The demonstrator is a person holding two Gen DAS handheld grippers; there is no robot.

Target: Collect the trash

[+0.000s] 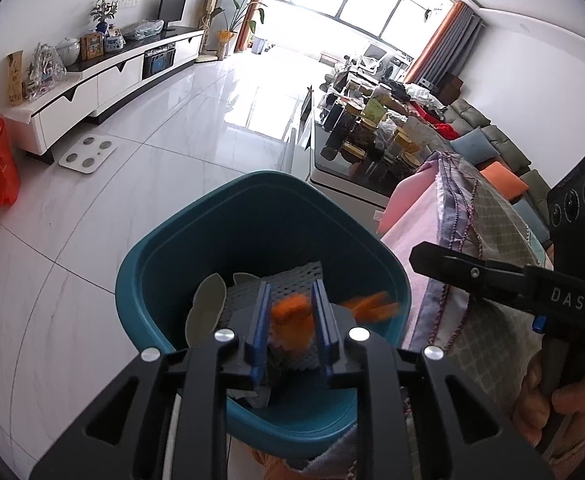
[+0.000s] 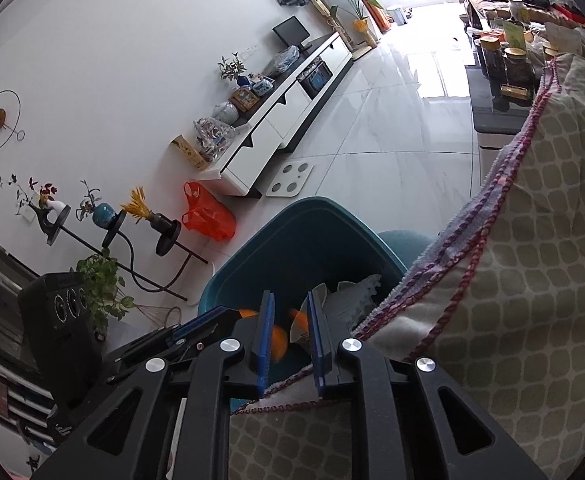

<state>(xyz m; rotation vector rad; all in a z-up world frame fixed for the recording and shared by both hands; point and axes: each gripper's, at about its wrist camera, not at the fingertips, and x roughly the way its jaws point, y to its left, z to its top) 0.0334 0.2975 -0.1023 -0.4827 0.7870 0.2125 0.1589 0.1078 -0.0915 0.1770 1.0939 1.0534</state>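
One orange peel (image 1: 292, 316) betw. L fingers (image 1: 261, 328)

Teal bin (image 1: 172, 264), orange peel (image 1: 292, 314), beige lattice-patterned cloth (image 2: 532, 240)

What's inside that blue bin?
The blue bin holds a grey mesh sheet, pale leaf-shaped scraps and blurred orange peel. More orange peel sits between the left hand-held gripper fingers. The bin's bottom is covered.
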